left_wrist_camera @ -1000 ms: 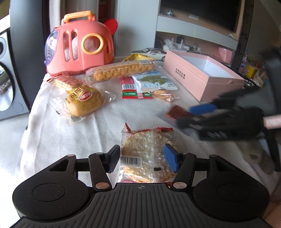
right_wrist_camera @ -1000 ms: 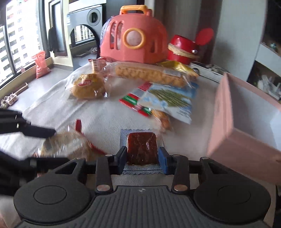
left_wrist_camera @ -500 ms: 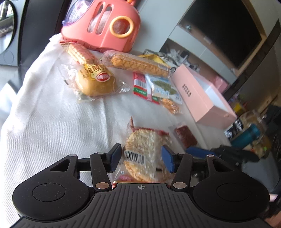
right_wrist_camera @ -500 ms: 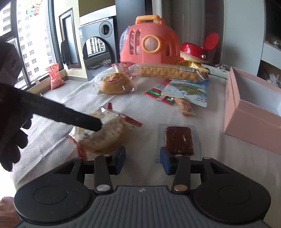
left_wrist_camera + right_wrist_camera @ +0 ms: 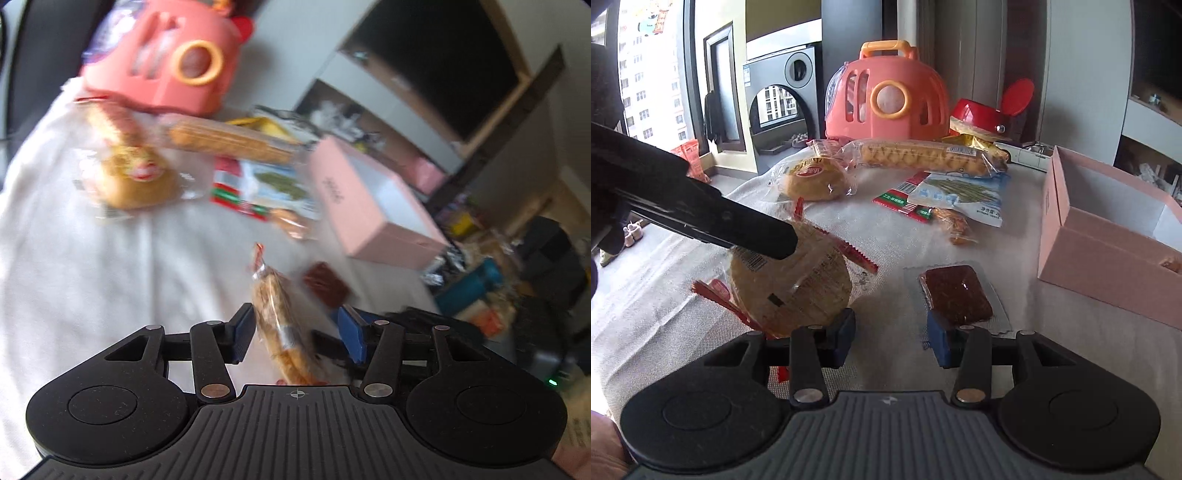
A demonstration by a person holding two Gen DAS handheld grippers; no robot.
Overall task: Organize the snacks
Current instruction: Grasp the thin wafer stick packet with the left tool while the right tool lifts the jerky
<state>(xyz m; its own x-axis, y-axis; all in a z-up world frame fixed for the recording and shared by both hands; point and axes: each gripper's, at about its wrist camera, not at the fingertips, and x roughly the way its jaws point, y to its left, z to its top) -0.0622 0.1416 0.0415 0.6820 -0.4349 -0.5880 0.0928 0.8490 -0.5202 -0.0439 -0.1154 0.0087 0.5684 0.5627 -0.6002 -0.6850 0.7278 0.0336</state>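
A round rice cracker in a clear red-edged wrapper (image 5: 280,325) (image 5: 790,284) stands tilted on edge between the fingers of my left gripper (image 5: 301,332); the jaws stand wide apart, and I cannot tell whether a finger touches it. The left gripper's finger (image 5: 701,214) crosses over the cracker in the right wrist view. My right gripper (image 5: 892,338) is open and empty, just short of a dark red jelly slab in clear wrap (image 5: 955,293) (image 5: 327,284) lying flat. An open pink box (image 5: 1108,236) (image 5: 373,206) stands at the right.
On the white cloth (image 5: 665,288) farther back lie a wrapped bun (image 5: 812,179), a long biscuit pack (image 5: 923,157), a green bean packet (image 5: 960,195), a red-green sachet (image 5: 901,201) and a small orange snack (image 5: 953,225). A pink toy carrier (image 5: 886,99) stands behind.
The cracker has risen from flat to tilted on edge between the left fingers, and the left view has rolled and blurred. The right gripper has drawn back slightly from the jelly slab.
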